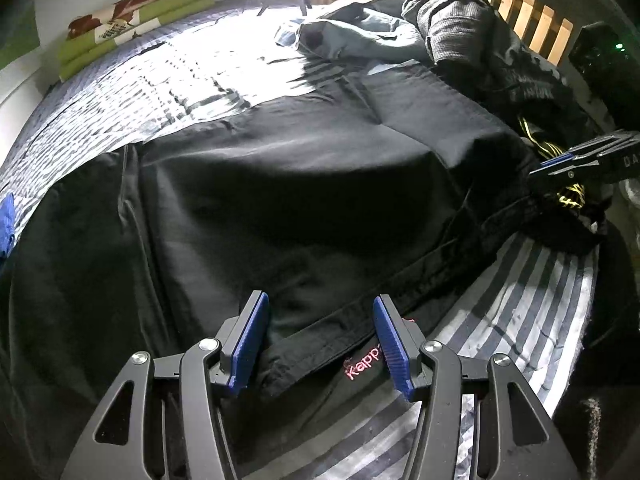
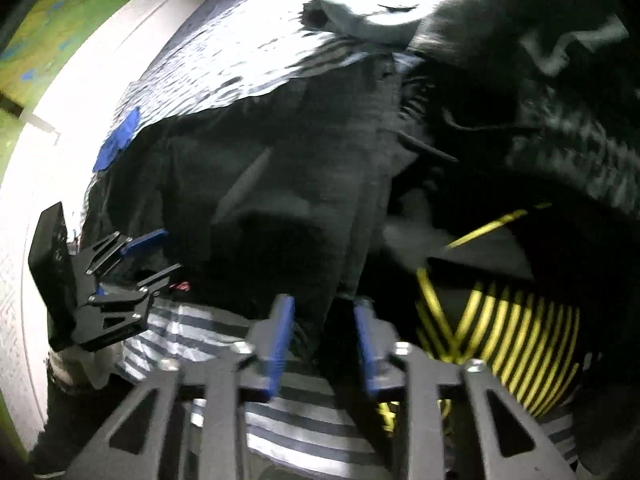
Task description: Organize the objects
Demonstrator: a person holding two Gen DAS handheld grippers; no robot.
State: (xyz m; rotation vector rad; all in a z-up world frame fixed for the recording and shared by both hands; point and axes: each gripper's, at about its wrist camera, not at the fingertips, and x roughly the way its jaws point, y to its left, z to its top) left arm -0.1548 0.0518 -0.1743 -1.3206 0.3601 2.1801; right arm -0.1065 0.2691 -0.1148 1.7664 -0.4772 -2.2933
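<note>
Your left gripper (image 1: 320,340) sat wide open over the black Kappa trousers' (image 1: 280,200) waistband. Your right gripper (image 2: 324,336) was parted too, at the trousers' far edge.

The left gripper (image 1: 320,340) hovered low with its blue-padded jaws spread wide apart. The right gripper (image 2: 324,340), off to its right, had jaws parted more narrowly, pointing leftward.
</note>
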